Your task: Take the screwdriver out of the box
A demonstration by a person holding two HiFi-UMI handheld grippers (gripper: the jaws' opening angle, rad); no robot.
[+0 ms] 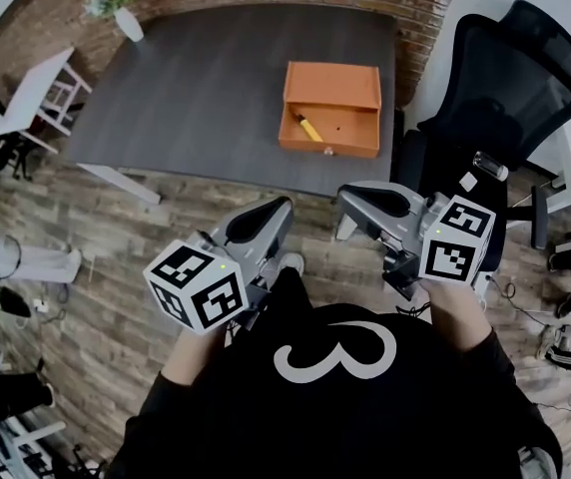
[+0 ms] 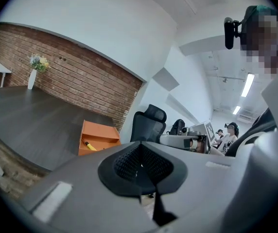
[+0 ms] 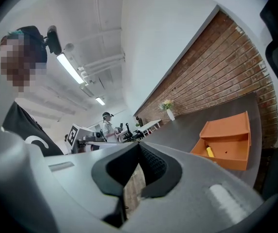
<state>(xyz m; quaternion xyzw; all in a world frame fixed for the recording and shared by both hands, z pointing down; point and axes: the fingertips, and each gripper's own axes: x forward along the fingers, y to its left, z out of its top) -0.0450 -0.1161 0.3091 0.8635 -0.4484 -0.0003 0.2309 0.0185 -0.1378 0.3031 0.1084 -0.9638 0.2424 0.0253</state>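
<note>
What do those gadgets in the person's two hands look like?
The left gripper and right gripper are smooth, light grey shells. Their tongs are lined with black ribbed pads. Each carries a white cube printed with black square markers. The person wears a black shirt with a white looping mark on it.

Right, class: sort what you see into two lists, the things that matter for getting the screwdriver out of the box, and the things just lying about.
For the job:
screwdriver, lying in the box
orange box, open
left gripper, shut, empty
right gripper, shut, empty

Lying about:
flower vase
office chair
white side table
</note>
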